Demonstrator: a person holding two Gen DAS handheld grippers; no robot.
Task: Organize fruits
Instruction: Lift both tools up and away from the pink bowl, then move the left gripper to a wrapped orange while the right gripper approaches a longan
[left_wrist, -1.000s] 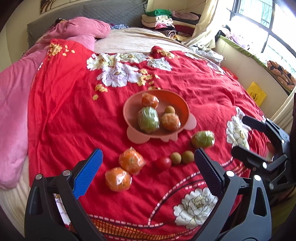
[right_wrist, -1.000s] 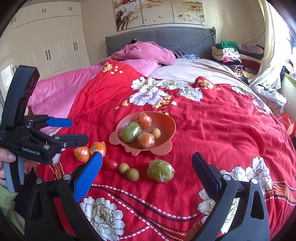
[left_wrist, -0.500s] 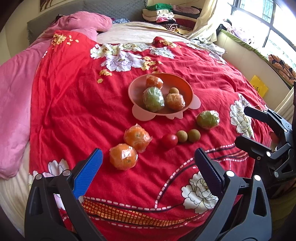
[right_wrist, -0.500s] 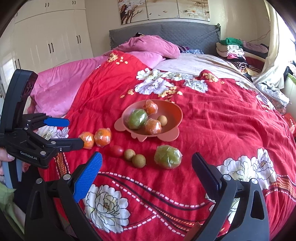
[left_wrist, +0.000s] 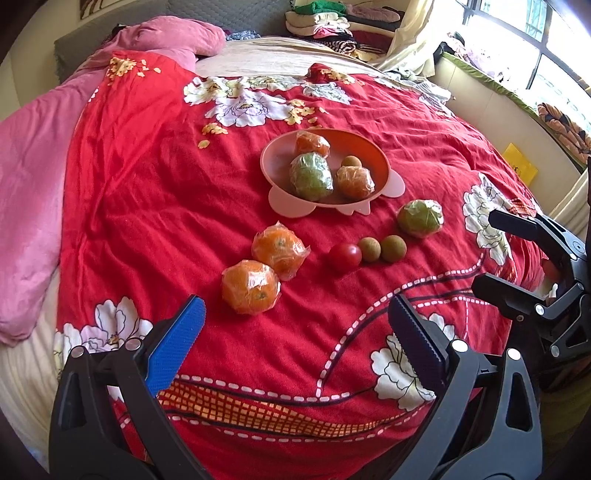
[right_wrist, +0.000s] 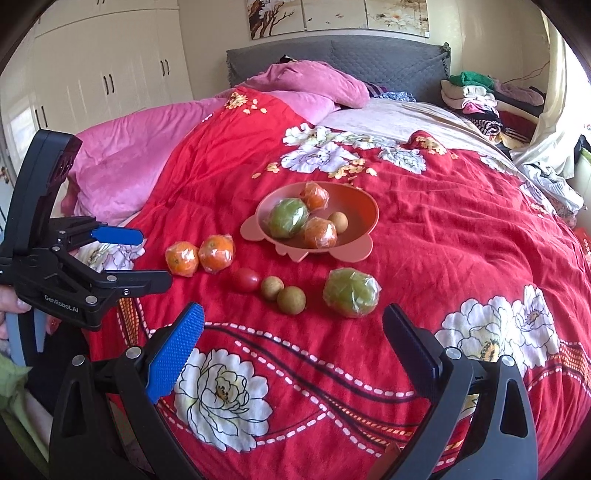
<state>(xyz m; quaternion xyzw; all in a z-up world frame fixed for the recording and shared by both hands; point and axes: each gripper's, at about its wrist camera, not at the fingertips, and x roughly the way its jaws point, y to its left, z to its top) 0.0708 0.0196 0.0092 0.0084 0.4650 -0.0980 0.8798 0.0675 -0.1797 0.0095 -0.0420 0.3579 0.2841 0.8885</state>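
Note:
A pink bowl on the red floral bedspread holds two wrapped oranges, a wrapped green fruit and a small brown fruit. In front of it lie two wrapped oranges, a red tomato, two small brown fruits and a wrapped green fruit. My left gripper is open and empty, just short of the near orange. My right gripper is open and empty, short of the brown fruits.
The red bedspread covers the bed, with a pink quilt on the left and folded clothes at the headboard. A window ledge runs along the right. White wardrobes stand beyond the bed.
Both grippers have moved in and down toward the loose fruit, which now looks larger and nearer. Both stay open. No fruit has moved.

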